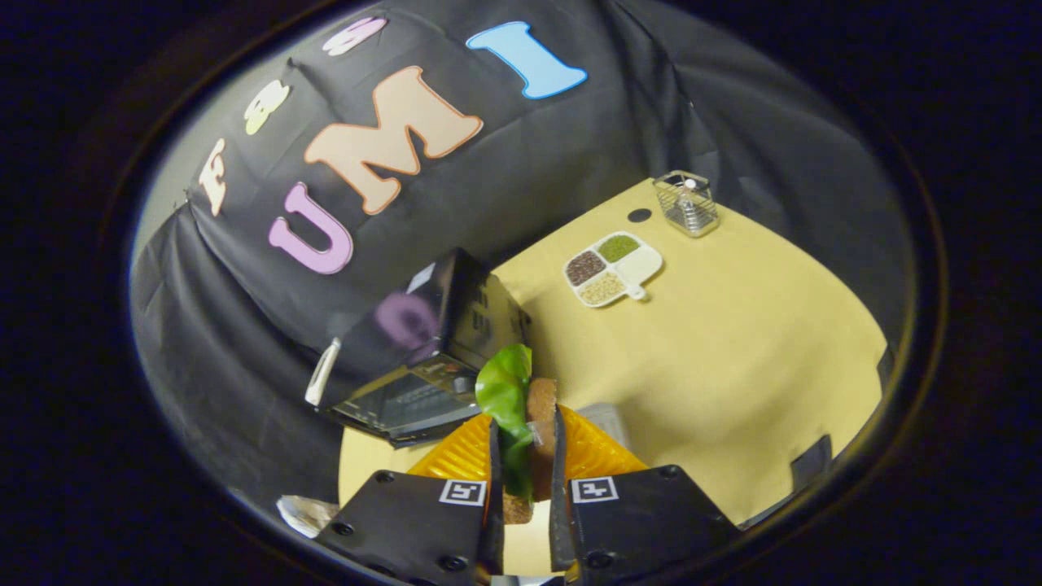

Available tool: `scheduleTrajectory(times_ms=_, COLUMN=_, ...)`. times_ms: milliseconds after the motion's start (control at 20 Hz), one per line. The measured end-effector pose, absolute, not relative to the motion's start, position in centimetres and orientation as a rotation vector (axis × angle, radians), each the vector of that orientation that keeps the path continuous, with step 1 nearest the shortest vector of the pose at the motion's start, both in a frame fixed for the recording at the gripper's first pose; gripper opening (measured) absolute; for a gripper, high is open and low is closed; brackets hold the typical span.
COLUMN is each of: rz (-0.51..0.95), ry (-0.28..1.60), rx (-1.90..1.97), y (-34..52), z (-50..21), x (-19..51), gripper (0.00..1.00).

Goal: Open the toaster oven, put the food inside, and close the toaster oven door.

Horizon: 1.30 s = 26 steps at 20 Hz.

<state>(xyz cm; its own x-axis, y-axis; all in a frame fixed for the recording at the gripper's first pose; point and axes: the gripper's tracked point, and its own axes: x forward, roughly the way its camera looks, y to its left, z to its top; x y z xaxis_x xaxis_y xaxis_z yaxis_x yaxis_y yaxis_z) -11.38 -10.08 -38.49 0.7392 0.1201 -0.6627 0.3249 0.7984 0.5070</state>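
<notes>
Yellow worktop under black-cloth booth wall. Fingers clenched on food, green leaf plus brown slice, above orange tray. Toaster oven at 11 o'clock, door open. Divided dish, wire basket at 1 o'clock.

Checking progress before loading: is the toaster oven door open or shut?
Open: the toaster oven door is swung down. The gripper grips the food.

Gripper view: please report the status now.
Gripper shut on green-leaf brown sandwich. Black toaster oven ahead, door open. Nothing between them.
</notes>
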Motion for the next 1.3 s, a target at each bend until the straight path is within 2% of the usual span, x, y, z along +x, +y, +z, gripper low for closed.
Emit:
scheduleTrajectory(times_ms=350, rz=-0.043, ry=0.785, rx=0.774, y=-1.9, z=-39.1, x=-9.9, gripper=0.24)
scheduleTrajectory(times_ms=750, rz=-0.022, ry=0.806, rx=0.902, y=6.3, z=-42.4, x=-7.4, gripper=0.24)
scheduleTrajectory(times_ms=1300, rz=-0.049, ry=0.714, rx=1.023, y=10.5, z=-45.9, x=-2.1, gripper=0.24)
